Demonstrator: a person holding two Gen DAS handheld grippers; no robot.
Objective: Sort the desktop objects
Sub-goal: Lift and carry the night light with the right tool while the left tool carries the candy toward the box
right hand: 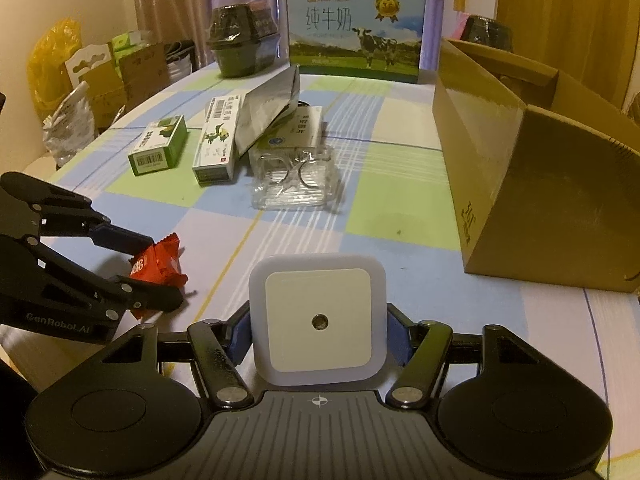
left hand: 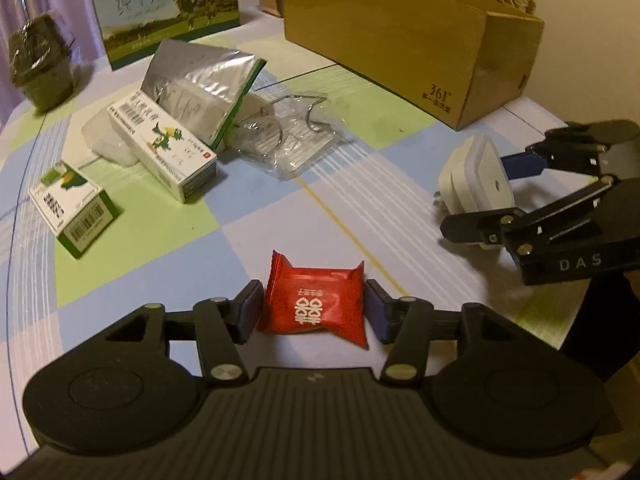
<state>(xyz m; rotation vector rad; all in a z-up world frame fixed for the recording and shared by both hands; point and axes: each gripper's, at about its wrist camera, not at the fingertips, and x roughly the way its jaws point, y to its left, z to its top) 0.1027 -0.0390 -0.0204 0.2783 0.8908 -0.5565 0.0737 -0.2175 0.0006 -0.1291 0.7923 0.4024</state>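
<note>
We cannot read the small print on the green-and-white cartons (right hand: 159,147), and the plug prongs of the white square night-light (right hand: 318,322) are mostly hidden. The right tongs (right hand: 318,330) clamp that night-light by its sides. The left tongs (left hand: 314,312) close on the red foil candy packet (left hand: 316,300), pads touching both ends, low over the checked tablecloth (left hand: 256,216). Bare cloth lies between both tongs and the open brown cardboard box (left hand: 404,36), which sits toward the table's right edge.
</note>
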